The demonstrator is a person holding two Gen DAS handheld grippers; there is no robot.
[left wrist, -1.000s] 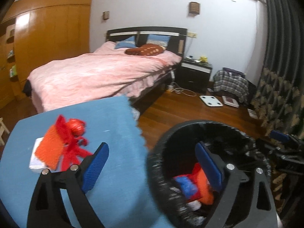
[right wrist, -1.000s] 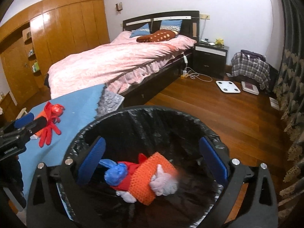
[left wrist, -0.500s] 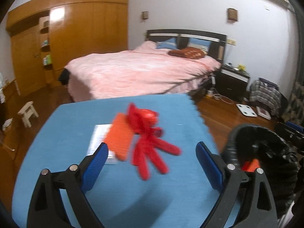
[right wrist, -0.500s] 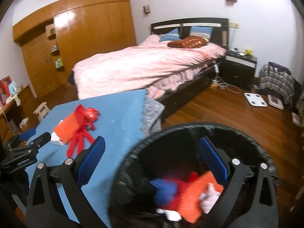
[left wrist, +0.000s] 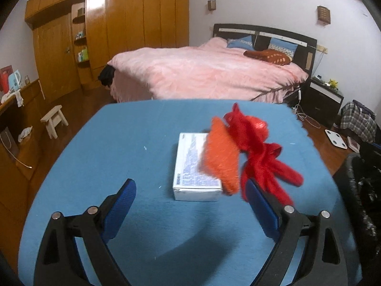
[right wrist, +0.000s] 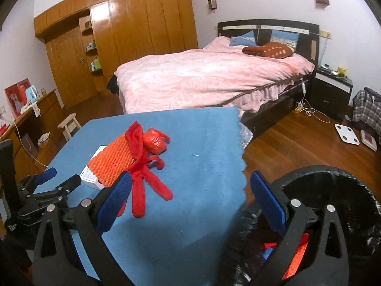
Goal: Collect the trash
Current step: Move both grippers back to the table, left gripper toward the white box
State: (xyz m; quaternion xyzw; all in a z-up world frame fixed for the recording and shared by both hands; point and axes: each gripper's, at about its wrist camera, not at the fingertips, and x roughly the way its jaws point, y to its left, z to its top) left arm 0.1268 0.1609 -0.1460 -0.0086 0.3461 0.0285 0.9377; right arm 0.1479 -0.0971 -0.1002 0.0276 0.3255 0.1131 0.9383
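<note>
Orange knitted pouch point(left wrist: 220, 159) tied with a red glove point(left wrist: 262, 157) leans on a white printed box point(left wrist: 190, 166) mid-table — blue cloth point(left wrist: 119, 147). Left gripper point(left wrist: 190, 211) and right gripper point(right wrist: 190, 199) both gape, empty. Black bag-lined bin point(right wrist: 333, 190) stands off the right edge.

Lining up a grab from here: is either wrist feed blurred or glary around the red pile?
Left wrist: the orange knit piece and red glove look smeared; glare only on the wardrobe. Right wrist: the pile is sharper, the bin rim blurred.
</note>
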